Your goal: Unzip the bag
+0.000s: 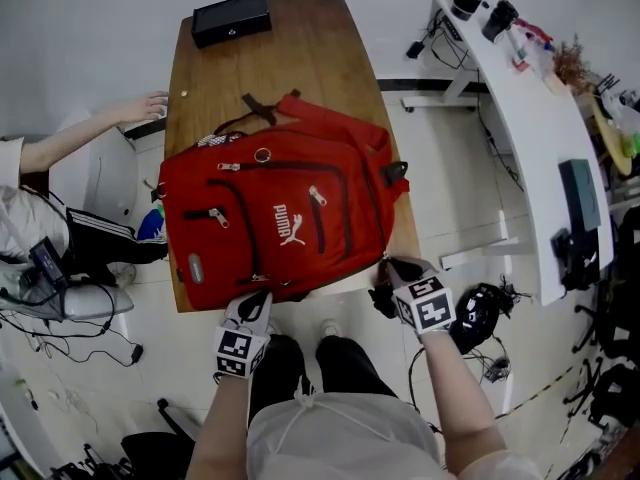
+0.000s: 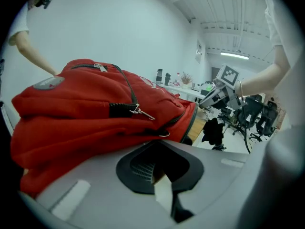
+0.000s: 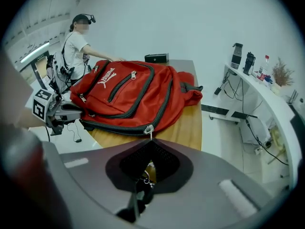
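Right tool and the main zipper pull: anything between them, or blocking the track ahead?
Nothing visible. The right tool is closed on the zipper pull, and the dark track up the red bag's side lies uncovered.

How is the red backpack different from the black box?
The backpack is red and big; the black box is dark and small. The backpack looks soft and lumpy; the box has straight edges. Both lie on the wooden table.

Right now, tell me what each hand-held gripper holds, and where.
Right hand-held gripper: the zipper pull of the backpack, shut on it. Left hand-held gripper: against the backpack's near edge; hold unclear.
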